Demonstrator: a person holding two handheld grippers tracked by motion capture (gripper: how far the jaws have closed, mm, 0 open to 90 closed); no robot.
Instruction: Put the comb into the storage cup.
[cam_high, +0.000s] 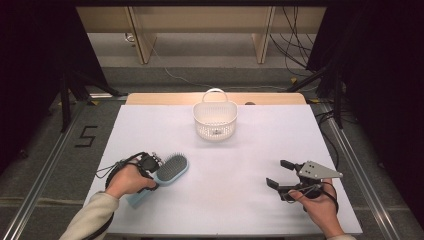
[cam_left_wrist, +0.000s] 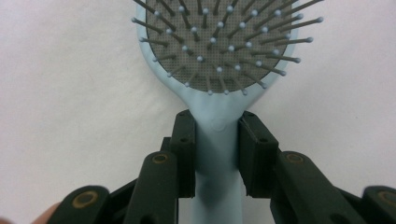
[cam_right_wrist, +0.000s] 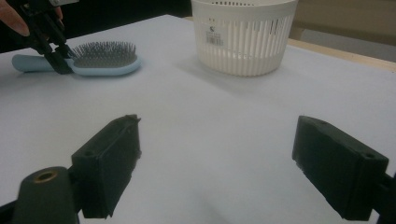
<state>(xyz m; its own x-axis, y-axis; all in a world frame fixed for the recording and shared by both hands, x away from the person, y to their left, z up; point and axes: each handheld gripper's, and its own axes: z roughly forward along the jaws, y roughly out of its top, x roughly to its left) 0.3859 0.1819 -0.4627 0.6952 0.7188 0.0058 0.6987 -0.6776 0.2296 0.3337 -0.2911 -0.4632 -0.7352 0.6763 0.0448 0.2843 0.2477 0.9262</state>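
A light blue hairbrush (cam_high: 171, 169) lies bristles up on the white table at the near left. My left gripper (cam_high: 150, 168) is shut on its neck. In the left gripper view both jaws press on the blue neck just below the bristle pad (cam_left_wrist: 215, 46). The right gripper view shows the hairbrush (cam_right_wrist: 105, 59) flat on the table with the left gripper (cam_right_wrist: 57, 59) over its handle. My right gripper (cam_high: 279, 173) hovers at the near right, open, with nothing between its jaws (cam_right_wrist: 217, 158).
A white slotted basket (cam_high: 215, 127) with a handle stands at the back middle of the table, with a label on its wall (cam_right_wrist: 243, 42). The white sheet (cam_high: 230, 160) covers the table. Cables and dark stands lie beyond the far edge.
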